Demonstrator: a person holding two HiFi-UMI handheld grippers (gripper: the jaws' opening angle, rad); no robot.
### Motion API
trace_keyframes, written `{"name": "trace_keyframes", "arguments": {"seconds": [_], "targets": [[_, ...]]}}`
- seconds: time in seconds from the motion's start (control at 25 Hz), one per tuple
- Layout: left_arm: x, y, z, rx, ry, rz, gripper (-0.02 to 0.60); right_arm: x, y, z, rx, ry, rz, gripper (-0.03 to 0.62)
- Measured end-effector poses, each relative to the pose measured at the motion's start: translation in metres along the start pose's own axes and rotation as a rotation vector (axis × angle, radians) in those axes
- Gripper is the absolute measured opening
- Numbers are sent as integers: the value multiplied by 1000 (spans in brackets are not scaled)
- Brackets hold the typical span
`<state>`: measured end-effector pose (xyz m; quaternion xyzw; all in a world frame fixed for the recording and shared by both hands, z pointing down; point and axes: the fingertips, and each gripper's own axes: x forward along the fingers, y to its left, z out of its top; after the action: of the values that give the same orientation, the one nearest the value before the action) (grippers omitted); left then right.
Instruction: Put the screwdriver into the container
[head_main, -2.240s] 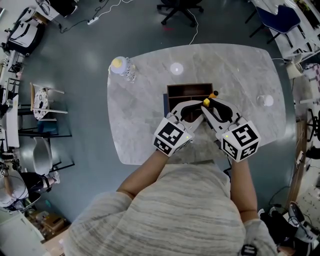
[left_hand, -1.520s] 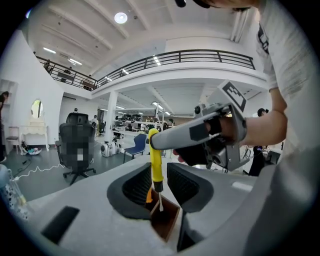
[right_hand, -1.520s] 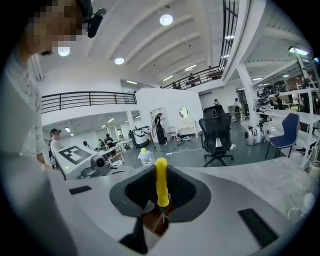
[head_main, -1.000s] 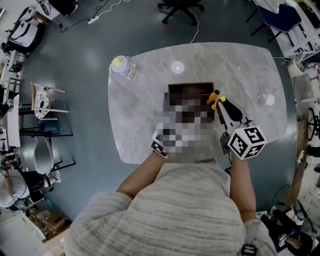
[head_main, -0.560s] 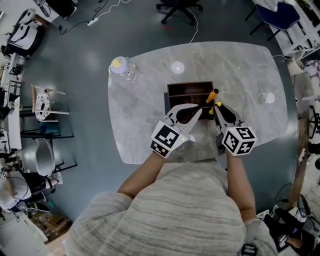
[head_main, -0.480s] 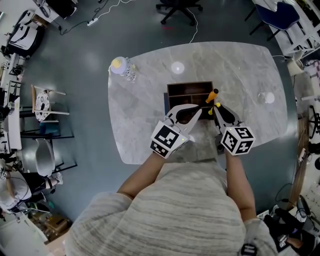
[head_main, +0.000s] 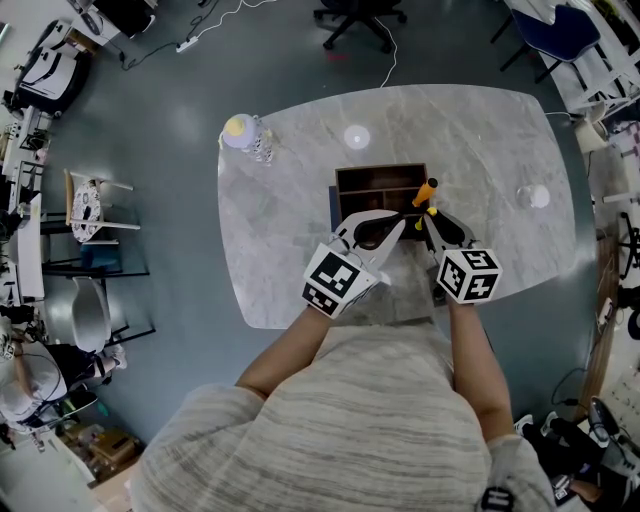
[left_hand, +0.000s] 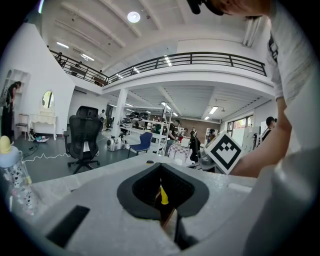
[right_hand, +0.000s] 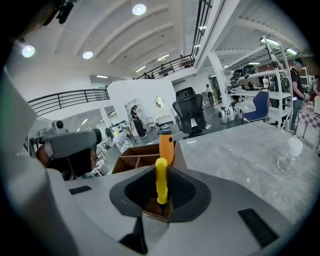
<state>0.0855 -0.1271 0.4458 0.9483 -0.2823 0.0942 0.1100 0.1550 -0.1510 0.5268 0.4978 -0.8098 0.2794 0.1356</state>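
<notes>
A brown wooden container with compartments stands mid-table. An orange-handled screwdriver stands upright in its right corner, also in the right gripper view. My right gripper is shut on a yellow-handled screwdriver, held upright just in front of the container. My left gripper lies over the container's front edge, its jaws closed on what looks like the brown wall. The yellow handle's tip shows beyond them.
On the marble table a clear bottle with a yellow cap stands at the far left corner, and a small glass sits at the right. An office chair stands beyond the table. The person's body is at the near edge.
My right gripper has moved left toward the container's right front corner, carrying the yellow screwdriver. The left gripper and the container have stayed put.
</notes>
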Motion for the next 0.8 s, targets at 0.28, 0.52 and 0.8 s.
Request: {"name": "trace_keyframes", "arguments": {"seconds": [0.28, 0.52, 0.8], "targets": [[-1, -2, -1, 3, -2, -6, 17, 6, -6, 0, 13, 4, -8, 67], [-1, -4, 0, -4, 4, -13, 17, 6, -8, -2, -16, 20, -15, 67], [0, -5, 5, -4, -10, -16, 17, 2, -9, -5, -36, 47, -18, 68]]}}
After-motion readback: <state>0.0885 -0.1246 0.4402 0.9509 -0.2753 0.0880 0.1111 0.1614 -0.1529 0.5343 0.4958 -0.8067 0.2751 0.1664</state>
